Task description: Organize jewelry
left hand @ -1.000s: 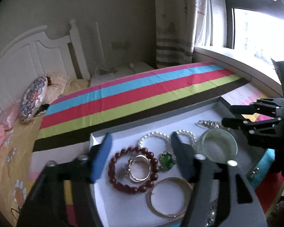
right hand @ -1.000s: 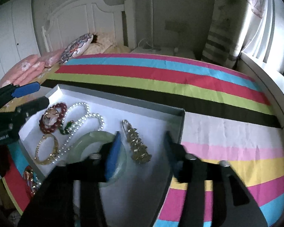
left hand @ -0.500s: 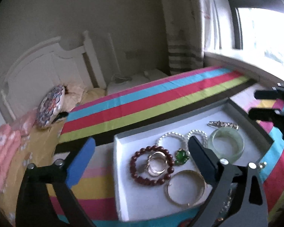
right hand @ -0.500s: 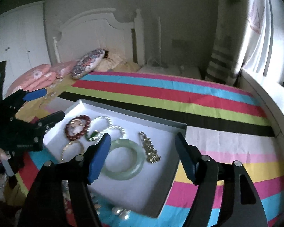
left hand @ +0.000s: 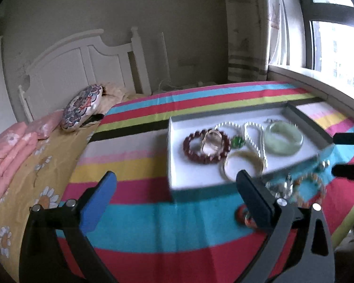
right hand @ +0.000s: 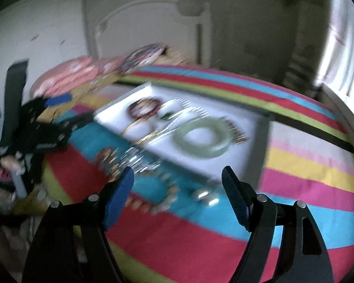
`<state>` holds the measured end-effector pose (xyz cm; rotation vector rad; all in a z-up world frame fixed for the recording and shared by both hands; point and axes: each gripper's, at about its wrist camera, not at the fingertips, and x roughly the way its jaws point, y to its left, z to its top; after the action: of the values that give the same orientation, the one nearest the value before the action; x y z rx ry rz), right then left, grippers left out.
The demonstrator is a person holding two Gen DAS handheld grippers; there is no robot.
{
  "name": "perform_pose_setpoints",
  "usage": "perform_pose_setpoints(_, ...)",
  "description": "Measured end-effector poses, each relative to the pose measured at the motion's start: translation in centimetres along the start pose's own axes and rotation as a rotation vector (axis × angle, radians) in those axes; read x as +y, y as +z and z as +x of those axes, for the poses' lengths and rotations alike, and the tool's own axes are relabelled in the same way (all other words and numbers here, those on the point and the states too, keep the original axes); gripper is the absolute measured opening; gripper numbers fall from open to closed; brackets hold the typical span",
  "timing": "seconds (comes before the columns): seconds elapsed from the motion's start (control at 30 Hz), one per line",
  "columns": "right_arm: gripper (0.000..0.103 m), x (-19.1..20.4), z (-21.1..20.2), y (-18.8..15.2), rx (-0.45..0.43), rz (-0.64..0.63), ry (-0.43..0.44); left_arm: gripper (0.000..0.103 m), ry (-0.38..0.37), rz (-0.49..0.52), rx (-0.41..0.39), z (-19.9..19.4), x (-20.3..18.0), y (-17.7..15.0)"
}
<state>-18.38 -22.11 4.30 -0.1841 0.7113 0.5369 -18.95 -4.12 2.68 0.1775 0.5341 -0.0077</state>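
While the tray [left hand: 177, 127] sits farther off than before, both grippers' fingers [left hand: 99, 195] [right hand: 233, 195] gape wide, empty.

No readable text; white lettering on left tongs [right hand: 59, 113] body too blurred.

Both wrist views above striped bed, sharing jewelry tray [left hand: 177, 184]

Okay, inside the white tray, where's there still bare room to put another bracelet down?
Most bare floor lies in the white tray's near-left corner, between its left wall, the red bead bracelet and the gold bangle. The middle and right are crowded: pearl necklace, green pendant, jade bangle. Loose pieces clutter the bedspread beside the tray's near-right edge.
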Motion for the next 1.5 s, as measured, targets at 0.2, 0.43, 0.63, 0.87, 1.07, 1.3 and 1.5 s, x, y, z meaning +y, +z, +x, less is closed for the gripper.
perform_pose_setpoints(0.2,0.064,3.4,1.4,-0.5,0.056,-0.077,0.069,0.100,-0.021,0.017,0.014,-1.4,0.0,-2.7)
perform_pose_setpoints(0.43,0.038,4.5,2.8,-1.1,0.112,-0.084,0.088,0.100,-0.074,-0.009,0.051,-1.6,0.5,-4.5)
perform_pose_setpoints(0.63,0.032,5.2,3.6,-0.9,0.124,-0.115,0.056,0.100,-0.100,0.021,0.049,-1.7,-0.9,-4.4)
perform_pose_setpoints(0.87,0.016,5.5,3.5,-1.0,0.095,-0.133,0.034,0.100,-0.156,0.045,0.060,-1.7,-2.2,-4.6)
perform_pose_setpoints(1.07,0.011,4.0,1.9,-1.1,0.041,-0.086,0.015,0.093,-0.230,0.030,0.064,-1.7,-2.4,-4.5)
perform_pose_setpoints(1.3,0.011,2.3,0.7,-0.7,-0.008,-0.023,0.001,0.074,-0.303,0.026,0.093,-0.9,-3.1,-4.1)
perform_pose_setpoints(1.5,0.011,1.4,-0.3,-0.6,-0.041,0.009,0.010,0.055,-0.320,0.031,0.108,0.0,-3.4,-3.3)
